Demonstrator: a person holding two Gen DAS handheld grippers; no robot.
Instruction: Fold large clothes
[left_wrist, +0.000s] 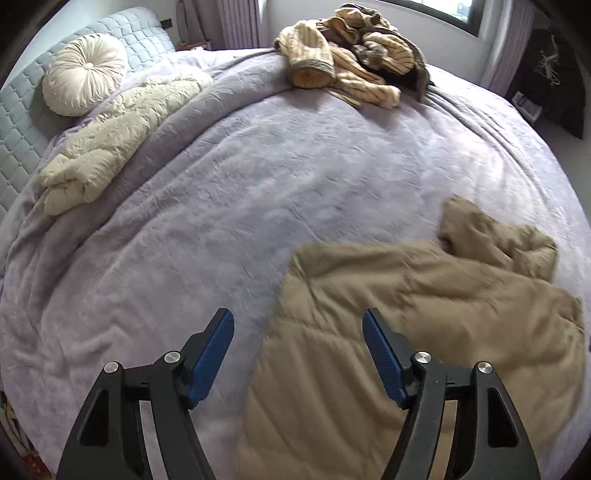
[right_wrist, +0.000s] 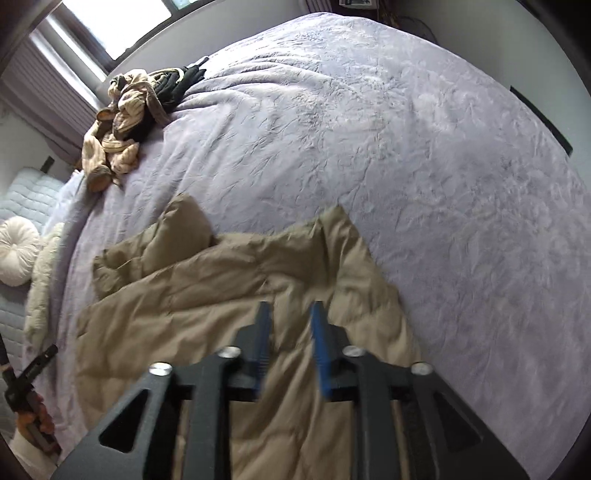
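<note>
While tan jacket (left_wrist: 424, 295) lies partly folded on bed (left_wrist: 221, 206), both tongs, left (left_wrist: 297, 350) and right (right_wrist: 290, 343), hang released above it; striped pile (left_wrist: 347, 62) beyond jacket untouched.

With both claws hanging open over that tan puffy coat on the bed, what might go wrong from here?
1. The tan quilted coat lies rumpled, one sleeve bunched up, so a fold started now would likely come out lopsided.
2. Neither the left gripper nor the right gripper holds anything; closing blindly could pinch the lilac plush bedspread along with the coat.
3. The puffy fabric may spring back open.
</note>
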